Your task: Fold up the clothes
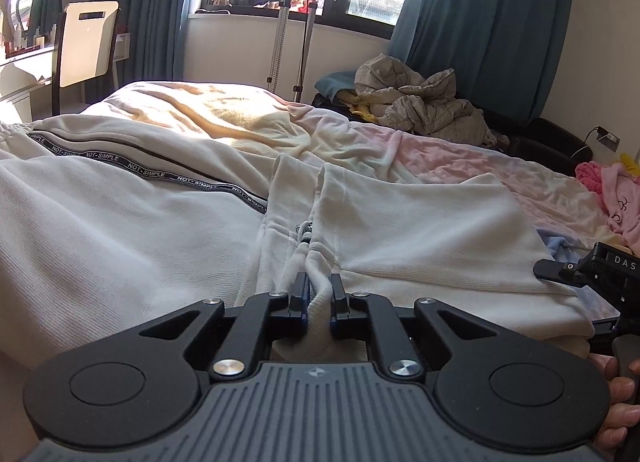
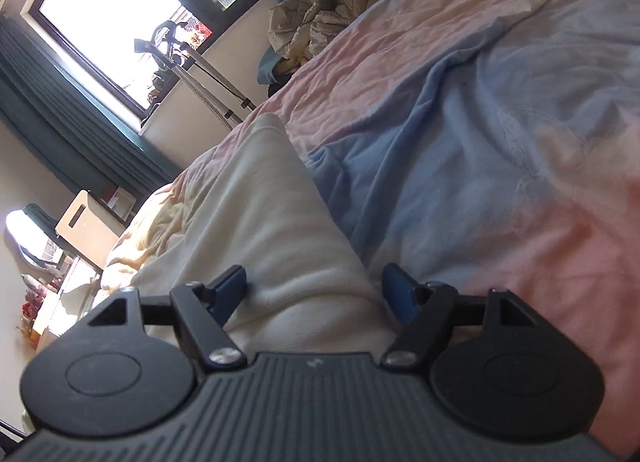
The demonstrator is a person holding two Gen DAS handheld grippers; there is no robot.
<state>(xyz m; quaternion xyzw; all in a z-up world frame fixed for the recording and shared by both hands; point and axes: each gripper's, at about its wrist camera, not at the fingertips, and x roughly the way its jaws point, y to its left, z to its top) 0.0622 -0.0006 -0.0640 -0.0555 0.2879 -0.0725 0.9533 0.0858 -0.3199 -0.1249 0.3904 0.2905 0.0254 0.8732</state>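
Note:
White track pants (image 1: 120, 229) with a black "NOT-SIMPLE" side stripe lie across the bed. My left gripper (image 1: 319, 294) is shut on a bunched fold of the white pants near the drawstring. A folded white leg section (image 1: 432, 238) lies to its right. My right gripper (image 2: 316, 294) is open, its blue pads on either side of the white fabric edge (image 2: 280, 229), tilted sideways. The right gripper also shows at the right edge of the left wrist view (image 1: 592, 274).
The bed has a pastel pink, blue and yellow sheet (image 2: 500, 141). A crumpled beige quilt (image 1: 424, 101) lies at the far side. A pink garment (image 1: 616, 197) lies at the right. A chair (image 1: 88, 41) and metal stand (image 1: 280, 21) stand near the window.

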